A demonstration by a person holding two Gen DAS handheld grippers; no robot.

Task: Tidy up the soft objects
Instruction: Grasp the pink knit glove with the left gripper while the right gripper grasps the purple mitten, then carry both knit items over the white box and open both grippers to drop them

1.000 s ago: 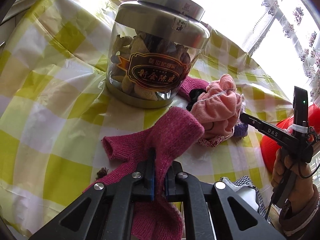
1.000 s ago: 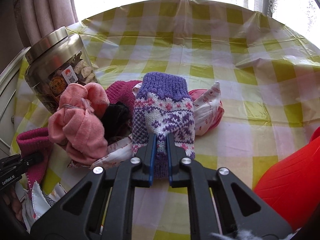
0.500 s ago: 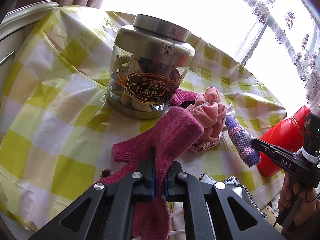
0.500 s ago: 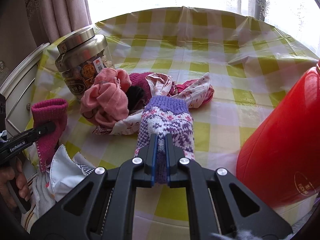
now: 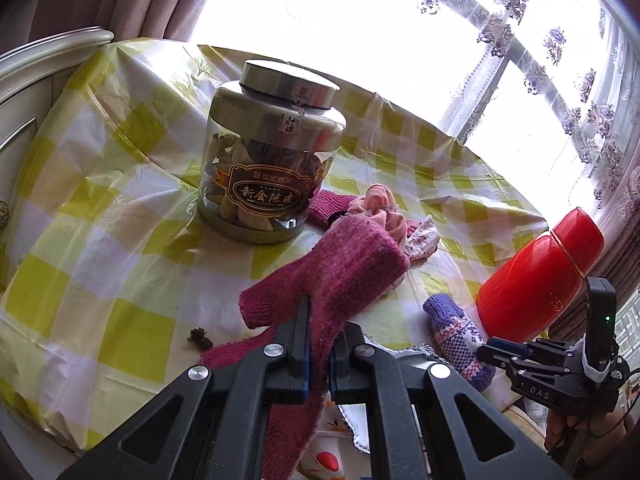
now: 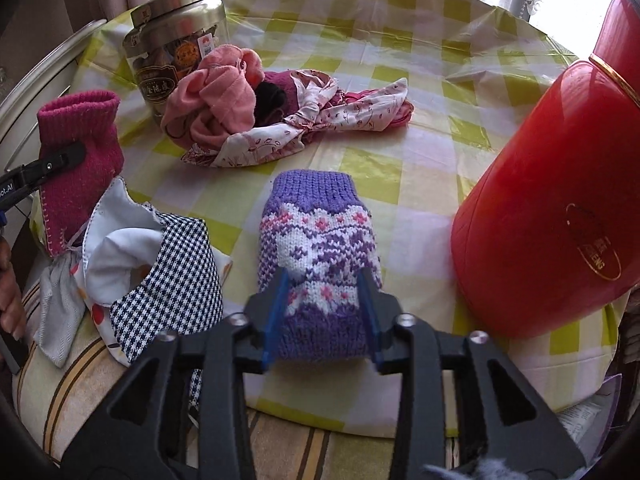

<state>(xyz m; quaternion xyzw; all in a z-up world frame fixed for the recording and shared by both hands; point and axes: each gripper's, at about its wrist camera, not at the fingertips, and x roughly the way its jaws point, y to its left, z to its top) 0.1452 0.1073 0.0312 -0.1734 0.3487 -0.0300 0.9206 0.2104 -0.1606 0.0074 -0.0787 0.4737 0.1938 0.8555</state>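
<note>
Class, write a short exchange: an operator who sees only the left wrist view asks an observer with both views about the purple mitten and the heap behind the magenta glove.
Operator: Is the purple mitten gripped?
Observer: The right gripper has its jaws opening, and the mitten lies flat on the tablecloth between them.
Operator: The magenta glove blocks the heap. What's there?
Observer: A knotted floral cloth stretches rightward from the pink cloth.
</note>
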